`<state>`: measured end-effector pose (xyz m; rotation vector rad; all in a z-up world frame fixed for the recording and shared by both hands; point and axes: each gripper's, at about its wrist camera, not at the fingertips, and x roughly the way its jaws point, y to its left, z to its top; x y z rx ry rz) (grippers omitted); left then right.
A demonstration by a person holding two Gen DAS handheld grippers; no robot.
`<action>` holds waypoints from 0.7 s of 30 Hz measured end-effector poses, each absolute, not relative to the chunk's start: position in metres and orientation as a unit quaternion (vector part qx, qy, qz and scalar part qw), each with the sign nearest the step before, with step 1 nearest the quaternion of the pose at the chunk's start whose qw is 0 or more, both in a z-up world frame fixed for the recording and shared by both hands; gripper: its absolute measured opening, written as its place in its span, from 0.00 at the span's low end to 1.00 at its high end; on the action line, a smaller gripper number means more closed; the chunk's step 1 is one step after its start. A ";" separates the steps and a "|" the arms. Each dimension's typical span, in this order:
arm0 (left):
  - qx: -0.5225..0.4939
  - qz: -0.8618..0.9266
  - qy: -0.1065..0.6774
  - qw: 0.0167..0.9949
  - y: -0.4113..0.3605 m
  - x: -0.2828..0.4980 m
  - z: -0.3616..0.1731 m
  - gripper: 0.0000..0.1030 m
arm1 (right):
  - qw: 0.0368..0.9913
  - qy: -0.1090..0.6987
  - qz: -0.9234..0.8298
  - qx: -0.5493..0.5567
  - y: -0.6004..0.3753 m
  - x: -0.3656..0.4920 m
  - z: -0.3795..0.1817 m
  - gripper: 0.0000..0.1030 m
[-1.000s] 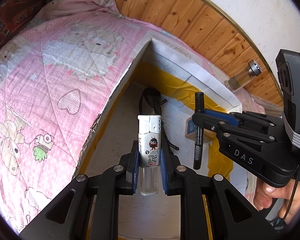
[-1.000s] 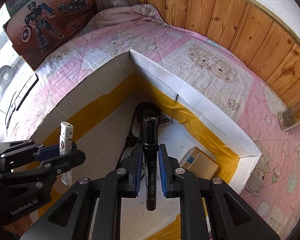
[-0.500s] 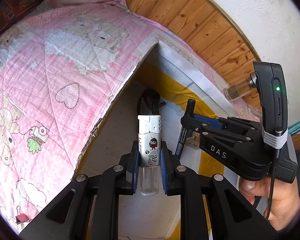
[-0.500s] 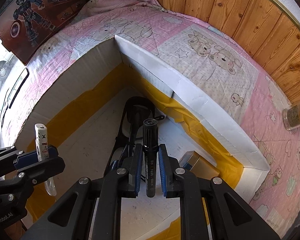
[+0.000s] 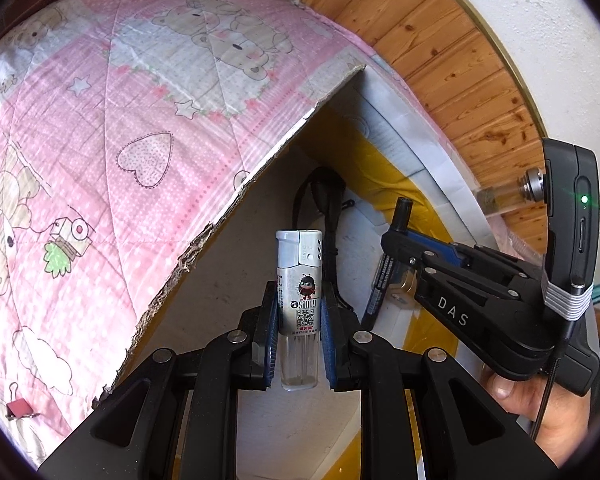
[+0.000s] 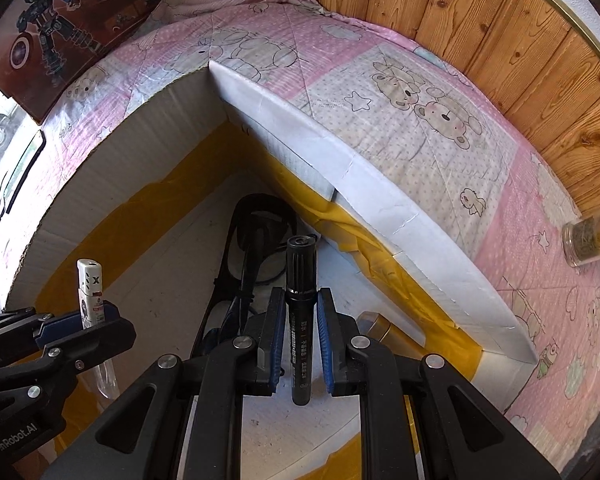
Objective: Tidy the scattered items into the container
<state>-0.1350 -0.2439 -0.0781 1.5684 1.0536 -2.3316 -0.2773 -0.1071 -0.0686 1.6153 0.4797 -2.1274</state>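
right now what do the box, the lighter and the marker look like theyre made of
Box: looks like corrugated cardboard, white matte faces, ragged fluted edge, glossy yellow tape inside.
Lighter: probably plastic, clear see-through base under a printed label; the silvery top may be metal, cannot tell.
Marker: likely black plastic, slight sheen, ribbed cap, printed barrel.

Silver lighter (image 5: 299,280) and black marker (image 6: 300,320) — both upright, above the white cardboard box (image 6: 380,196); straps inside.

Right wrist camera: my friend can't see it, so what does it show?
The right gripper holds a black marker over an open cardboard box on a pink teddy-bear quilt. At left, the left gripper holds a white lighter.
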 end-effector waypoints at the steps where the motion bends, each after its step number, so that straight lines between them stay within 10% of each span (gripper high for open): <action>1: 0.522 -0.773 0.354 0.072 -0.244 -0.136 -0.079 0.19 | 0.212 0.173 -0.765 0.583 -0.107 -0.278 -0.070 0.16; 21: 0.533 -0.768 0.342 0.097 -0.243 -0.141 -0.087 0.19 | 0.210 0.175 -0.760 0.590 -0.103 -0.285 -0.076 0.17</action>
